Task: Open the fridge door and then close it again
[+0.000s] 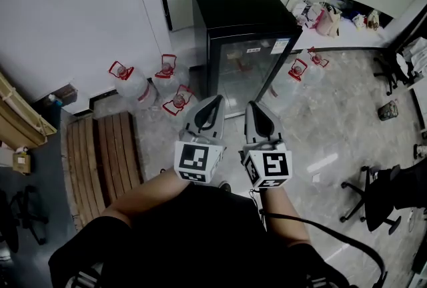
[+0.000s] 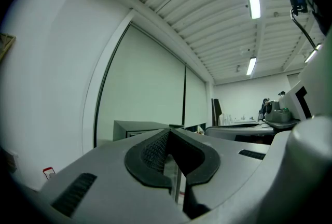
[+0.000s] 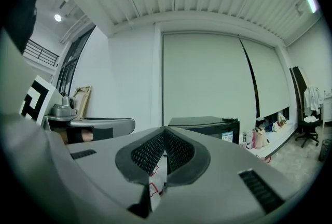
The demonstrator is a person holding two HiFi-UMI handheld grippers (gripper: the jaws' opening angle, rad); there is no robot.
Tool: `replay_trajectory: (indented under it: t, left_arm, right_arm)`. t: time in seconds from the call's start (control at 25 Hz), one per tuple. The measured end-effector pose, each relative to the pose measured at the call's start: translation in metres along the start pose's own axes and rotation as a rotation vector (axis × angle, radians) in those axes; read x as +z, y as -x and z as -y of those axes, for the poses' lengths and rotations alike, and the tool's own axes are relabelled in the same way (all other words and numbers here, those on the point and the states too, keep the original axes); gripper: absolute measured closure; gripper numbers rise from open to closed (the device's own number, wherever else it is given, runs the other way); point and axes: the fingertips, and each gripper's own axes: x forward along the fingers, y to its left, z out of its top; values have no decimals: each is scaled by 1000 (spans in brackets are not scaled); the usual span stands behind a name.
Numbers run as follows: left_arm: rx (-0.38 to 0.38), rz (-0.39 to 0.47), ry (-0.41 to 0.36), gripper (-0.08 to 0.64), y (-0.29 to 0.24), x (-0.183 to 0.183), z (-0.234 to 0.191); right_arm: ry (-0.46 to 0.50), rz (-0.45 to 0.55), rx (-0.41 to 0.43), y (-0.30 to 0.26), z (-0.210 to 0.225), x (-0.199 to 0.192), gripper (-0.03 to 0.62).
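Small black fridge with a glass door (image 1: 248,47) stands at the far side, door shut, well apart from both tools. Left gripper (image 1: 216,101) and right gripper (image 1: 253,108) sit side by side, jaws fully closed and empty. Risk: closed jaws could skid off the door edge, and the clear red-capped water jugs (image 1: 131,84) flanking the fridge may obstruct the door's swing.

Left gripper (image 1: 212,109) and right gripper (image 1: 255,113) side by side, level, jaws closed, empty.
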Motion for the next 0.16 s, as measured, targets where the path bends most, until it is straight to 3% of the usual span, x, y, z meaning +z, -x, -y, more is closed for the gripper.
replay_trajectory:
  t: [0.16]
  left_arm:
    - [-1,30,5,552,1,14,-3]
  right_arm:
    - [10,16,6,-1,-5,8,577]
